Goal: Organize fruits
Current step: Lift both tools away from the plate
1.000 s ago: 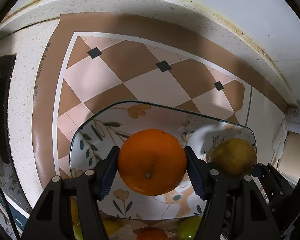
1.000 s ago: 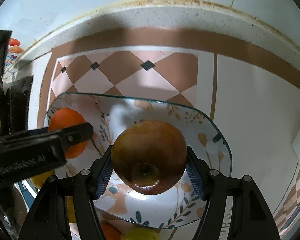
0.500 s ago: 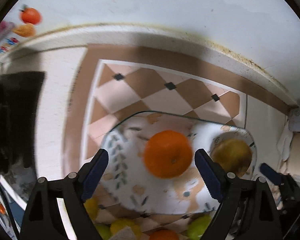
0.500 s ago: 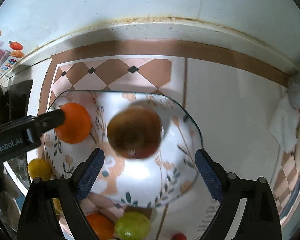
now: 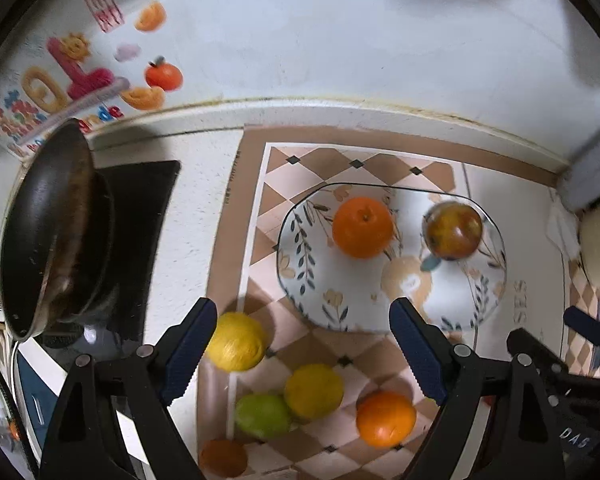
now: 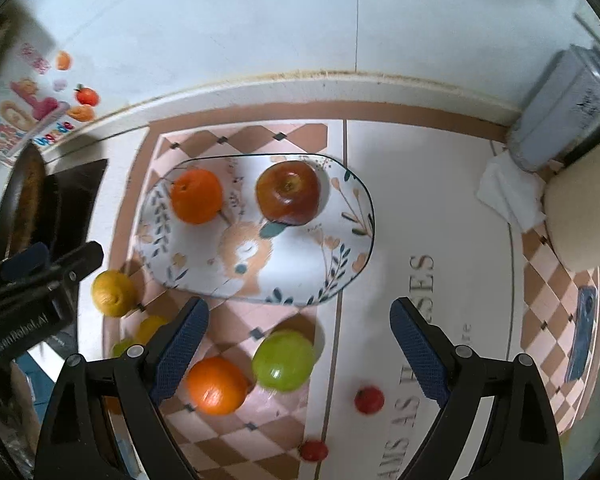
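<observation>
A floral plate (image 5: 332,304) (image 6: 340,248) sits on the checkered mat and holds an orange (image 5: 362,227) (image 6: 196,196) and a red apple (image 5: 454,232) (image 6: 288,193). My left gripper (image 5: 302,352) is open and empty, raised above loose fruit in front of the plate: two lemons (image 5: 238,342) (image 5: 314,390), a green apple (image 5: 262,416) and an orange (image 5: 386,418). My right gripper (image 6: 300,348) is open and empty above an orange (image 6: 217,385), a green apple (image 6: 284,360) and two small red tomatoes (image 6: 369,399) (image 6: 313,450).
A dark frying pan (image 5: 56,224) stands on a black stove at the left. A grey box (image 6: 564,108), white cloth (image 6: 508,196) and a beige object (image 6: 584,212) stand at the right. A wall with stickers closes the back. A phone (image 6: 584,332) lies at the right edge.
Both grippers opened, leaving the orange and the red apple on the plate, then pulled back and up. More of the counter and loose fruit now shows.
</observation>
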`<state>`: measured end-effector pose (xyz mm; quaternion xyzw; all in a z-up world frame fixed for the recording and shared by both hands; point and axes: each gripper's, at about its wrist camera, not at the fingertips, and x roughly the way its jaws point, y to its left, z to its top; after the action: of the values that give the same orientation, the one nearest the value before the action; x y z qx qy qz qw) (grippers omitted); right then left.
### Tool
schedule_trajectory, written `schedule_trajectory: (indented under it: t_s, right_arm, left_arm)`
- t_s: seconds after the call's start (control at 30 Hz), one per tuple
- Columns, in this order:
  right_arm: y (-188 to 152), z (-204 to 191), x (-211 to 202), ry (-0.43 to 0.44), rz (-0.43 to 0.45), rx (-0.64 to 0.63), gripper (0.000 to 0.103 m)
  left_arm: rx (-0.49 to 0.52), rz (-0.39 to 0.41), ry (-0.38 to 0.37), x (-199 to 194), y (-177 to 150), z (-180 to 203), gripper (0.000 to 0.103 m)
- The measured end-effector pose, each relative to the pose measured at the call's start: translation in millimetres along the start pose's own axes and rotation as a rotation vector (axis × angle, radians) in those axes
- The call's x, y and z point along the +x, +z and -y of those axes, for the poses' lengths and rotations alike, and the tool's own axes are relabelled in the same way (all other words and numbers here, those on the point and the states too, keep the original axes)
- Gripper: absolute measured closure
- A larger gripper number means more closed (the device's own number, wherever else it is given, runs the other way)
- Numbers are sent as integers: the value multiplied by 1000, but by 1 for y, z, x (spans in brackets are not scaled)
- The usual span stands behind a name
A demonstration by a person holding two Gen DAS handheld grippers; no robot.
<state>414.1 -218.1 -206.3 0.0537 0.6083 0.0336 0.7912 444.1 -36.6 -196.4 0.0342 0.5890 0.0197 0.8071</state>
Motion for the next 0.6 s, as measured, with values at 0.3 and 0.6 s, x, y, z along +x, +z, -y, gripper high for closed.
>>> schedule_trajectory:
  t_s: [0.3,0.6]
  right_arm:
    - [-52,-16,-71,19,117,5,9]
    - [-90,-30,-123,55,201,16,9]
  left_arm:
    - [4,103,-4,-70,-47,-16,15]
    - [36,187,-20,-122,-82,-21,15]
